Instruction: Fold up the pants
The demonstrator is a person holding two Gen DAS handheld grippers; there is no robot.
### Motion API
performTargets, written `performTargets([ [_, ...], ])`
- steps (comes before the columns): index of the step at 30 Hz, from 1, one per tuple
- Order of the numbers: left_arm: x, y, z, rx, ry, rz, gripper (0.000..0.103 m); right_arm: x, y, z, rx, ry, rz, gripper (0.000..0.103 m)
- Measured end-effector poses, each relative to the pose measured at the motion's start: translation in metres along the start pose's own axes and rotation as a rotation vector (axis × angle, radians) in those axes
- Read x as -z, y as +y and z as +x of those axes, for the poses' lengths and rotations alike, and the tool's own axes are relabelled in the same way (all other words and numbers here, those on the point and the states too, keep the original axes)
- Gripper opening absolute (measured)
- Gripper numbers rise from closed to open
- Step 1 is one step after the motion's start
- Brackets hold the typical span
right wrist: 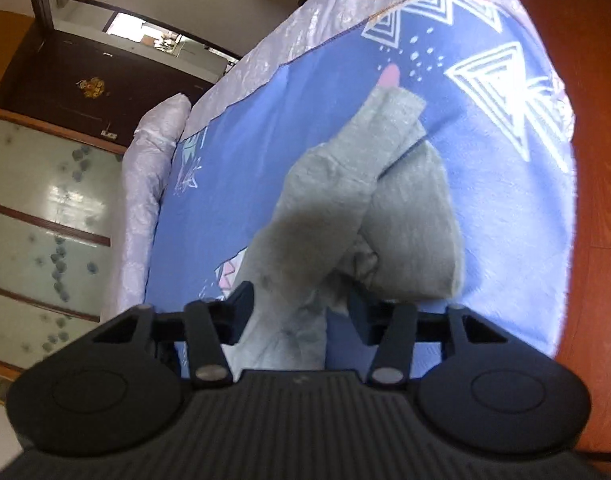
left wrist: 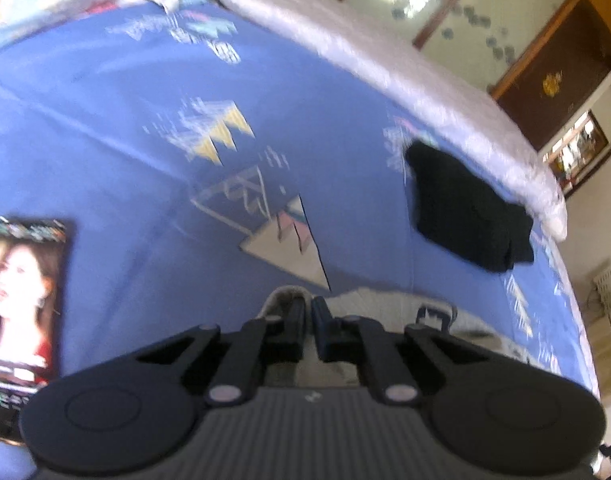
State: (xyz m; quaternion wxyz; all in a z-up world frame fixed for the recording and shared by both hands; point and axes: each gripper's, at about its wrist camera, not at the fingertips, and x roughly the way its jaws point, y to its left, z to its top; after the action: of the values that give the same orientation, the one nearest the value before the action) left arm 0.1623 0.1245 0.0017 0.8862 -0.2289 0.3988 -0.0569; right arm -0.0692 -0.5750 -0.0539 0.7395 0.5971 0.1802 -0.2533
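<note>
The grey pants (right wrist: 405,216) lie crumpled on the blue patterned bed sheet (right wrist: 325,92), with one leg end pointing away toward the bed's far edge. My right gripper (right wrist: 301,304) stands partly open over them. A strip of the grey cloth runs between its fingers, and a sliver of blue sheet shows beside the right finger. In the left wrist view, my left gripper (left wrist: 308,310) has its fingers together at an edge of the pants (left wrist: 385,304). The cloth bunches up around its tips.
A folded black garment (left wrist: 469,216) lies on the sheet at the right, near a silvery quilt (left wrist: 385,60) along the bed's edge. A phone (left wrist: 21,300) with a lit screen lies at the left. Red-brown wooden floor (right wrist: 597,160) borders the bed.
</note>
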Motion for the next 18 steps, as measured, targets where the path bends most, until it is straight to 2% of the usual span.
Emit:
performTargets([
  [1, -0.003, 0.003, -0.005, 0.001, -0.014, -0.006, 0.005, 0.000, 0.004, 0.006, -0.012, 0.016, -0.018, 0.023],
  [2, -0.006, 0.006, -0.011, 0.007, -0.029, -0.015, 0.005, 0.001, 0.009, 0.009, -0.026, 0.033, -0.030, 0.006],
  [4, -0.009, 0.011, -0.021, 0.020, -0.047, -0.032, 0.005, 0.005, 0.022, 0.006, -0.068, 0.025, -0.050, 0.005],
  [8, -0.012, 0.012, -0.026, 0.025, -0.063, -0.030, 0.005, 0.001, 0.068, -0.014, -0.206, -0.041, -0.200, 0.004],
  [10, -0.015, 0.011, -0.021, 0.010, -0.068, -0.023, 0.005, -0.007, 0.092, -0.014, -0.240, -0.084, -0.253, 0.004],
  [13, -0.023, 0.013, -0.017, 0.013, -0.088, -0.049, 0.005, -0.022, 0.123, 0.008, -0.231, -0.120, -0.286, 0.004],
  [18, -0.043, 0.016, -0.006, -0.004, -0.136, -0.072, 0.005, -0.027, 0.173, 0.078, -0.146, -0.129, -0.404, 0.004],
])
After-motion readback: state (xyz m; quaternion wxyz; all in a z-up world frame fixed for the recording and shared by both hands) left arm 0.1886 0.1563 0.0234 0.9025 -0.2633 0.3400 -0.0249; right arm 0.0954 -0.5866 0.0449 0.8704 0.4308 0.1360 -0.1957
